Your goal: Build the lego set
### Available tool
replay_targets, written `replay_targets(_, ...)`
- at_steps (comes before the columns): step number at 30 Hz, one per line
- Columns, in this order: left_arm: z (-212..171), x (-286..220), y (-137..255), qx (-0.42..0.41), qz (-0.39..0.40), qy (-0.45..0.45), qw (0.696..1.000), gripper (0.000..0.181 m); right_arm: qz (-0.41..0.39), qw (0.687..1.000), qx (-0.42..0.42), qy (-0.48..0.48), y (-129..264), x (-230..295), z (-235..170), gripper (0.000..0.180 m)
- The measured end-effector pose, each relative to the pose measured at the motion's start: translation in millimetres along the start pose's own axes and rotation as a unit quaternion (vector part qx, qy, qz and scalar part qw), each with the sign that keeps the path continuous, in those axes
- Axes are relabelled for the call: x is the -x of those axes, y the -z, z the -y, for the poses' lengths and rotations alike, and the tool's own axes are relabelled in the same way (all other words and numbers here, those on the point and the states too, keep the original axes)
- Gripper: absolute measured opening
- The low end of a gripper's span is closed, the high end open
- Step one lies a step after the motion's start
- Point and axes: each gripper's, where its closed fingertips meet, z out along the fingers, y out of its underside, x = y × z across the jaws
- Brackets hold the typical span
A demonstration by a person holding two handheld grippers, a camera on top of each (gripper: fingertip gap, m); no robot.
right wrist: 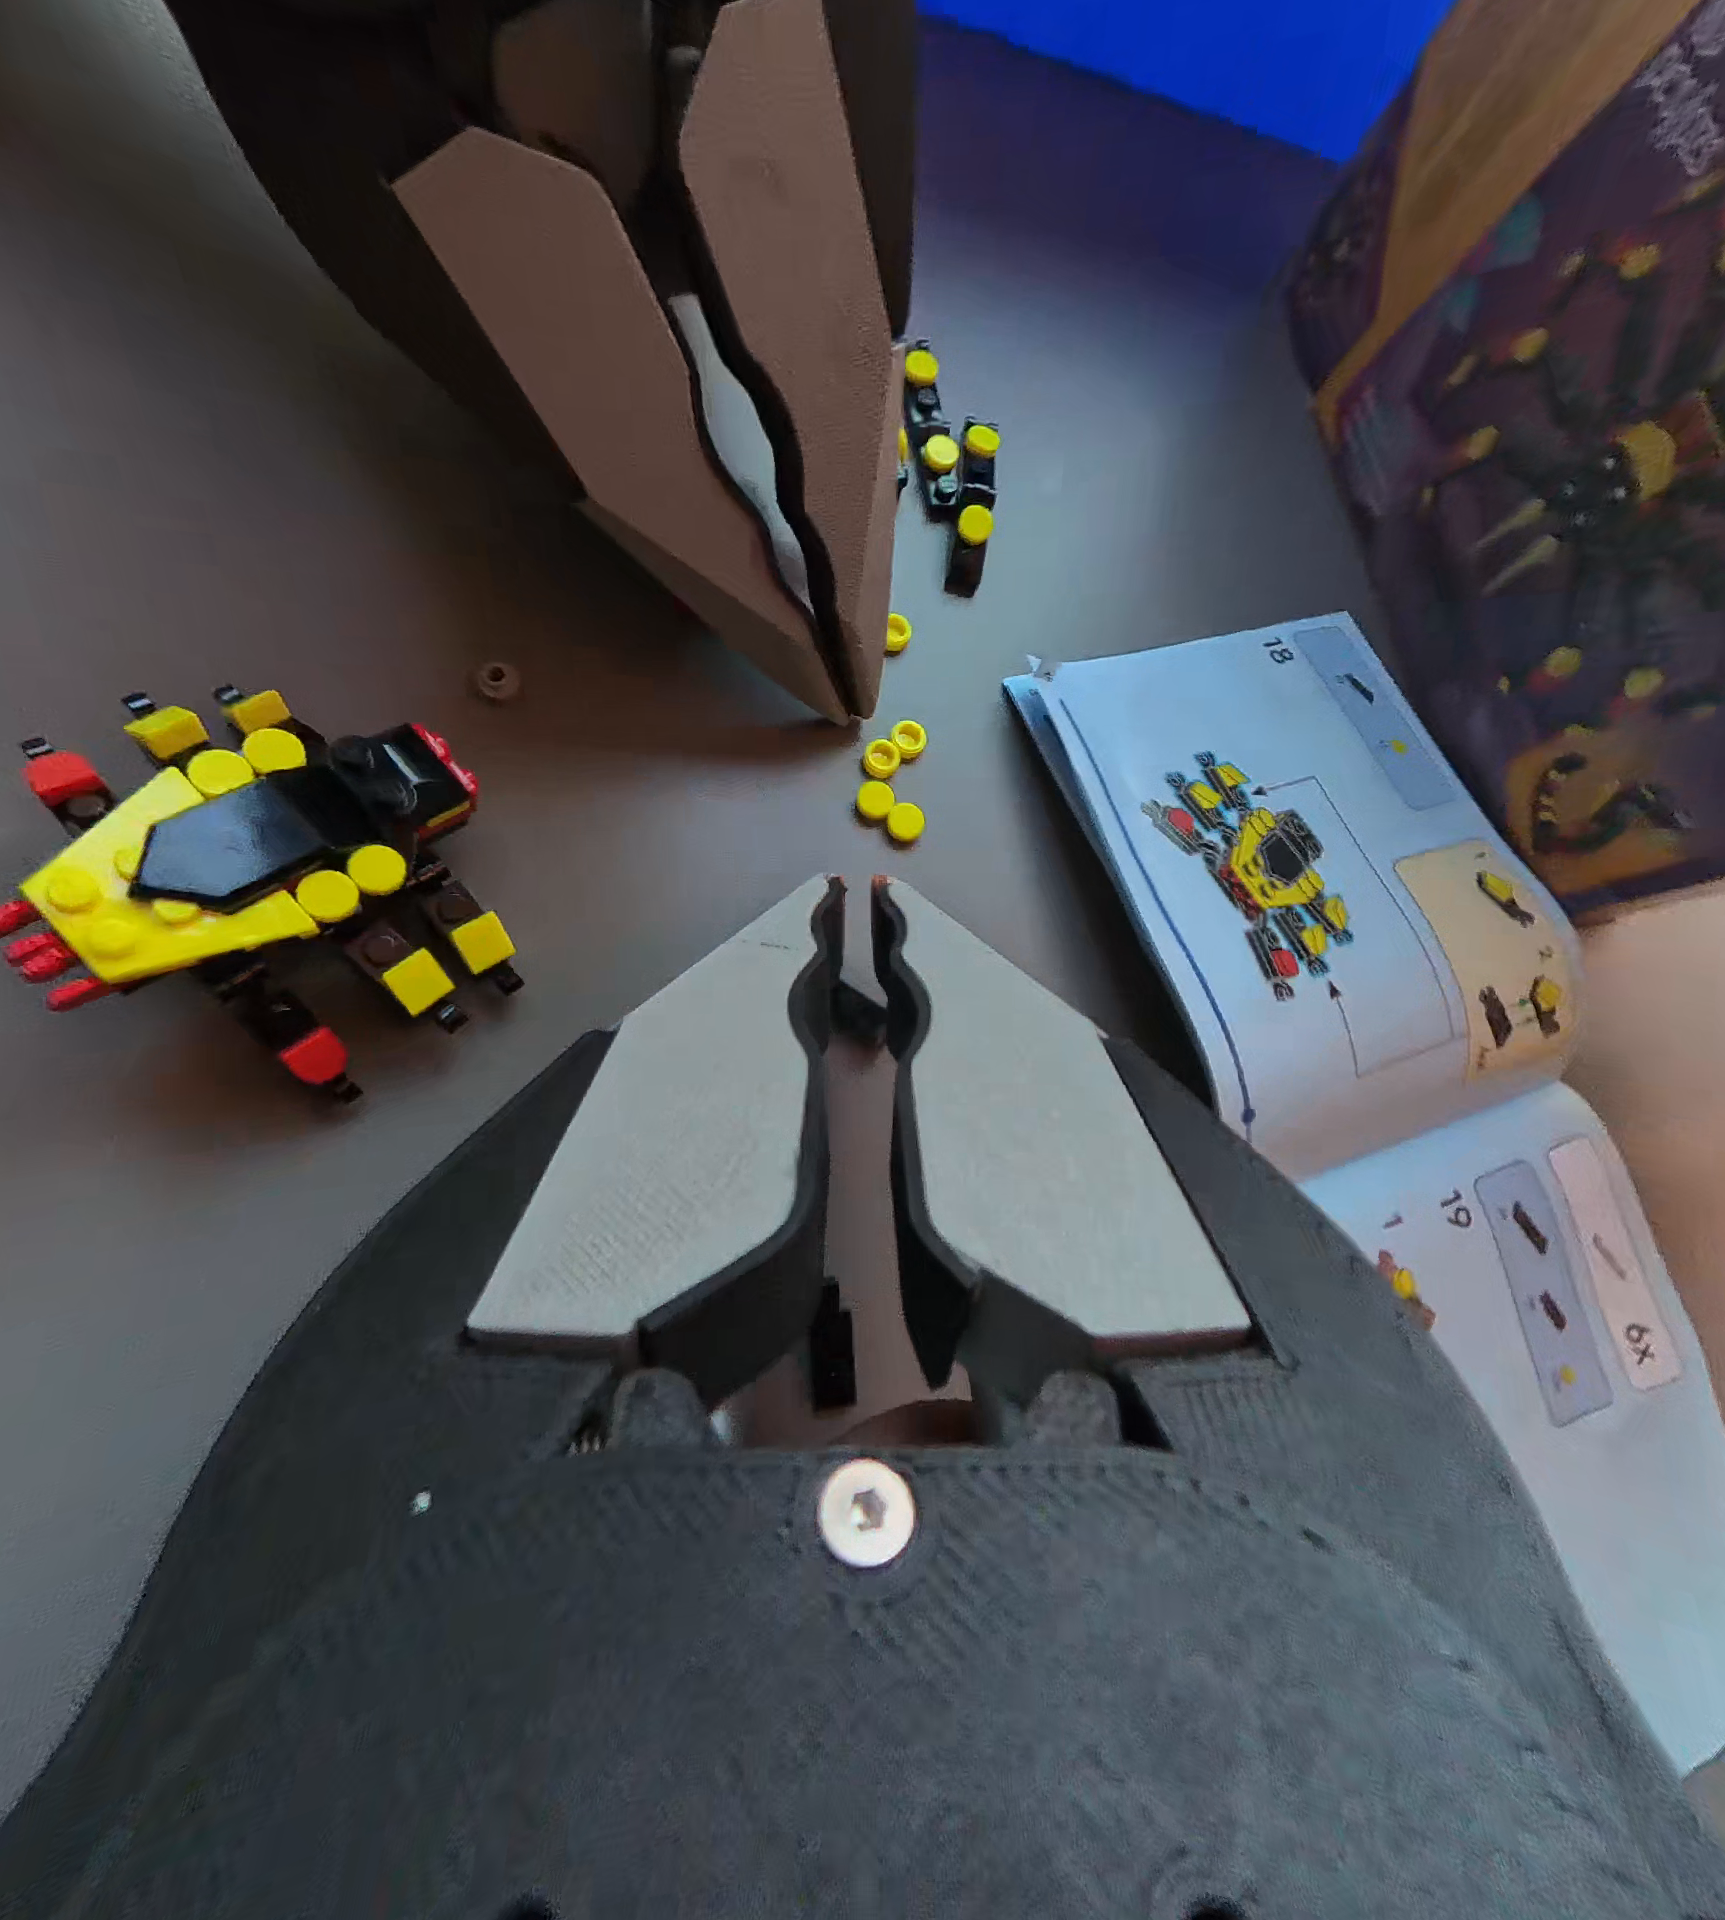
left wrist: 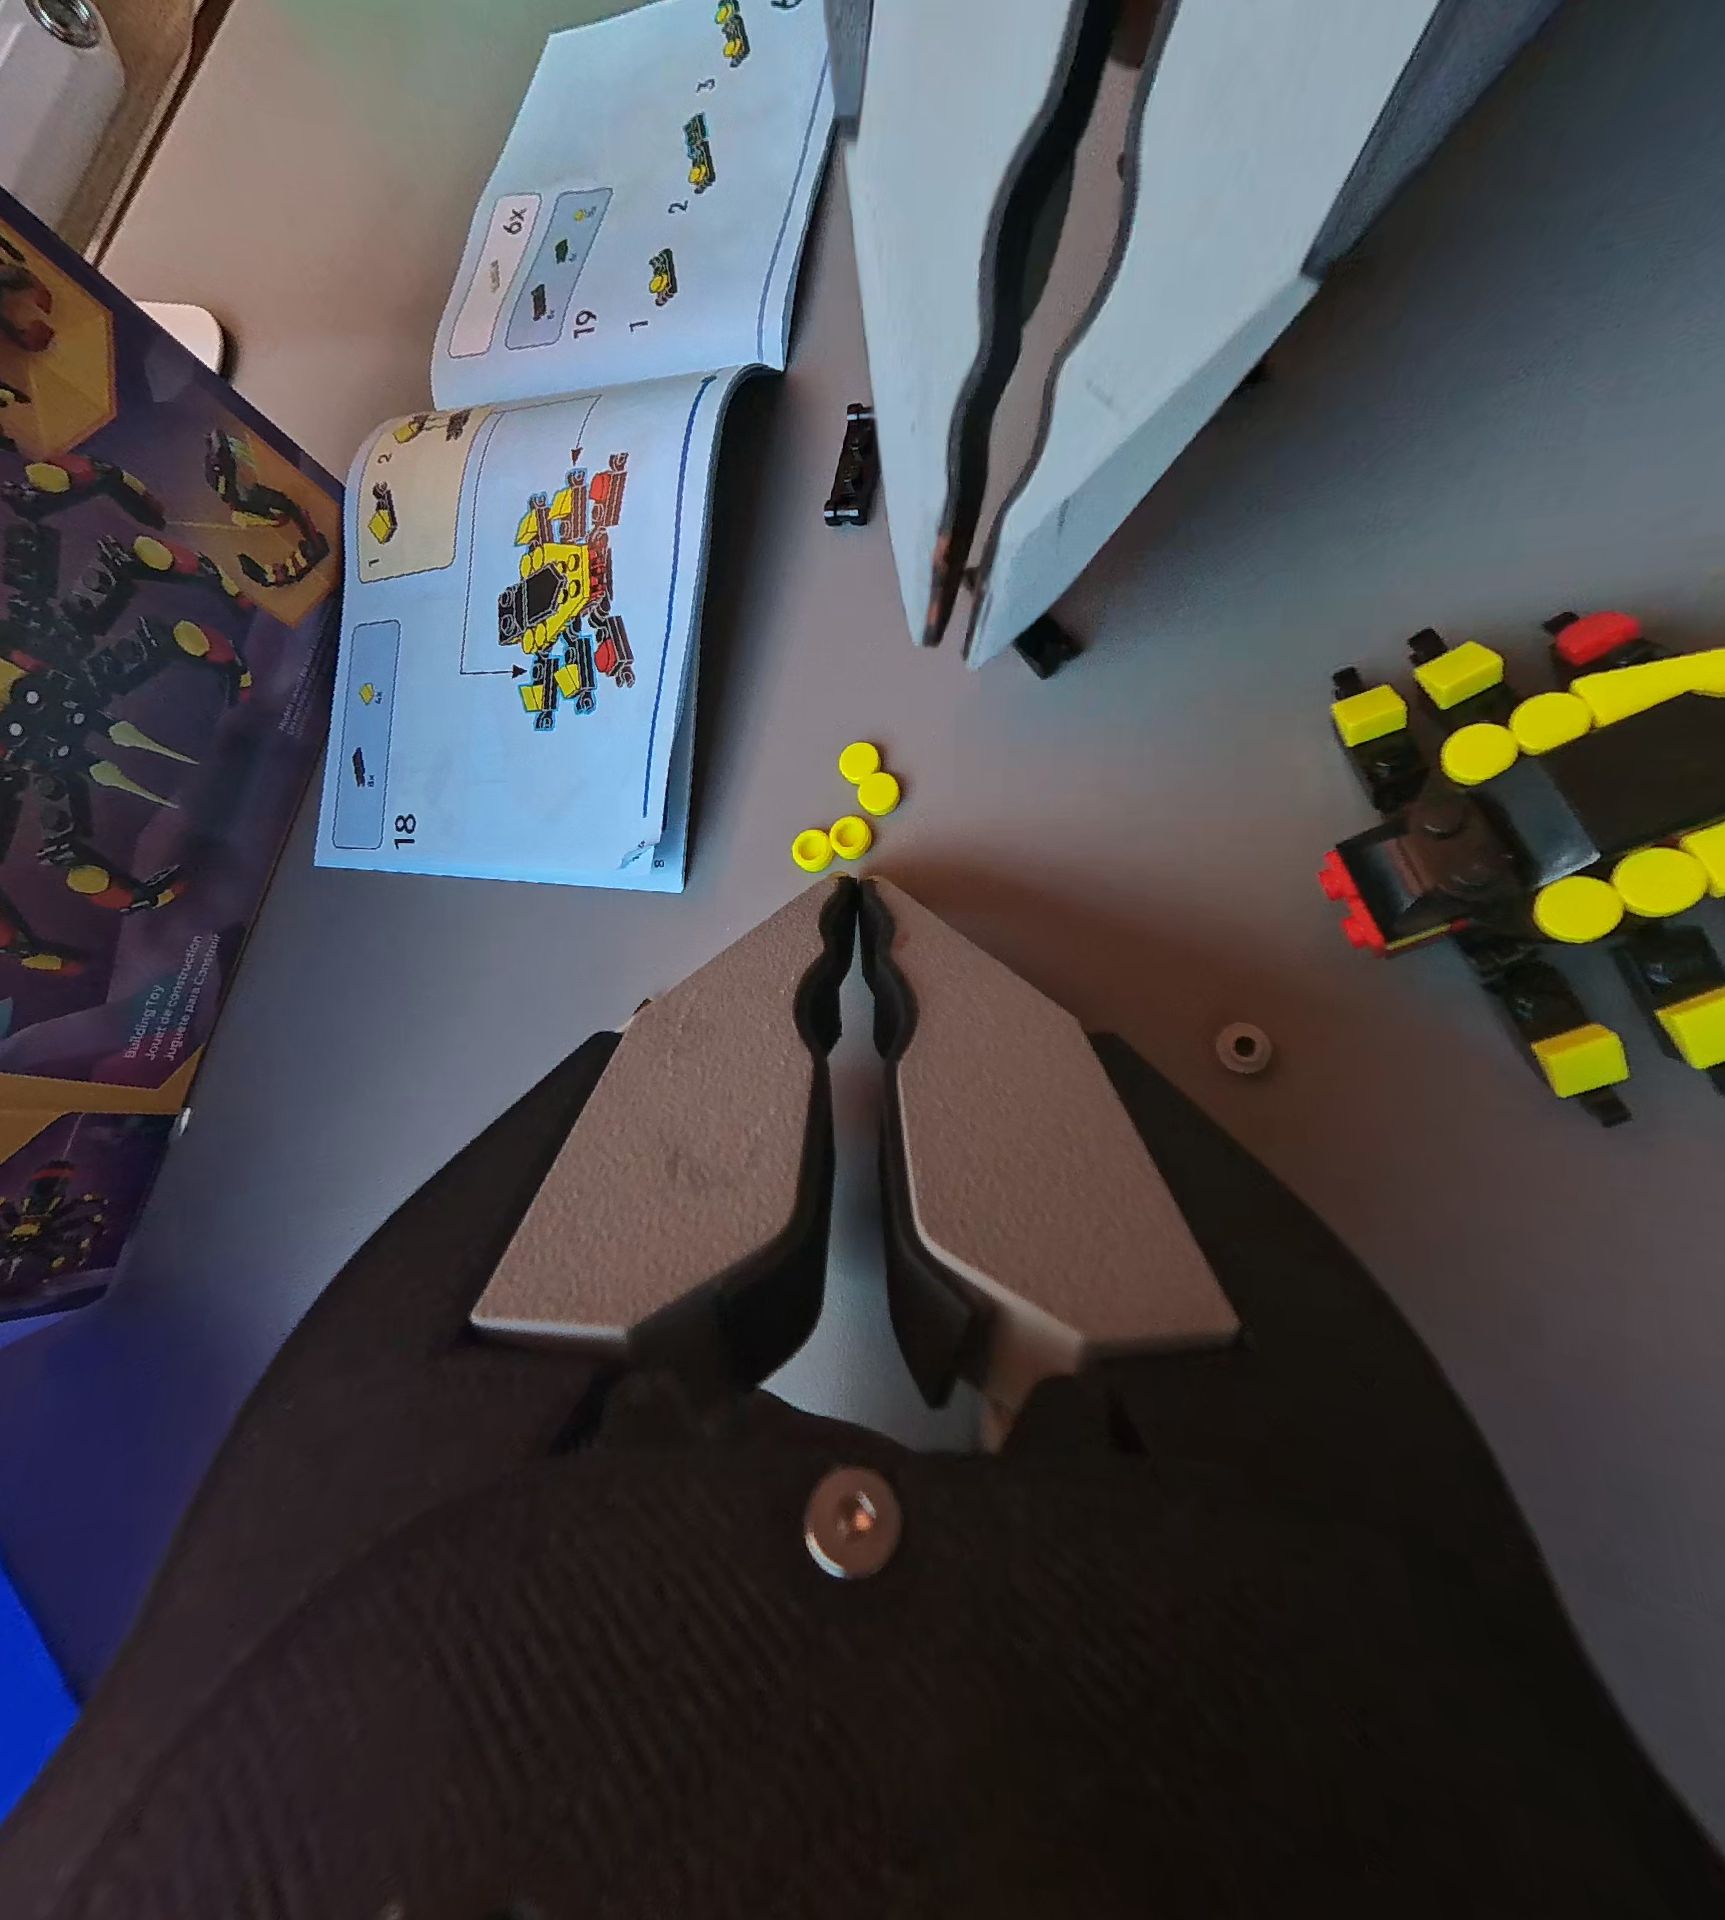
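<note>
Left tool [left wrist: 856, 885] has its tips pressed together with nothing in them, parked just short of four loose yellow round tiles [left wrist: 847, 805] at its 12 o'clock, probably lining up a pick. Right tool [right wrist: 858, 883] is nearly closed, tips a hair apart, with a small black piece [right wrist: 860, 1013] wedged further back between its fingers. Half-built spider body [left wrist: 1606, 821] sits at 3 o'clock of the left tool, out of the way on the tabletop [left wrist: 1149, 790]. Instruction booklet [left wrist: 525, 644] lies open at 10 o'clock, readable.

4 yellow studs [left wrist: 845, 805] between claws, booklet [left wrist: 515, 644] beside
</note>
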Motion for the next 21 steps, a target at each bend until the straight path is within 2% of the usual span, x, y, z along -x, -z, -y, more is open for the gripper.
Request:
replay_targets(4, -0.2, -0.4, 0.4, 0.0, -0.003, 0.002, 1.0, 0.0, 0.016, 0.998, 0.044, 0.038, -8.7, -7.0, -6.8, 0.002)
replay_targets(12, -0.5, -0.5, 0.7, -0.001, -0.006, 0.005, 1.0, 0.0, 0.093, 0.989, 0.05, 0.1, -14.0, -9.6, 3.9, 0.004)
replay_targets(21, -0.8, -1.1, 1.3, -0.001, -0.008, 0.006, 1.0, 0.0, 0.122, 0.98, 0.063, 0.143, -20.3, -8.0, 6.8, 0.004)
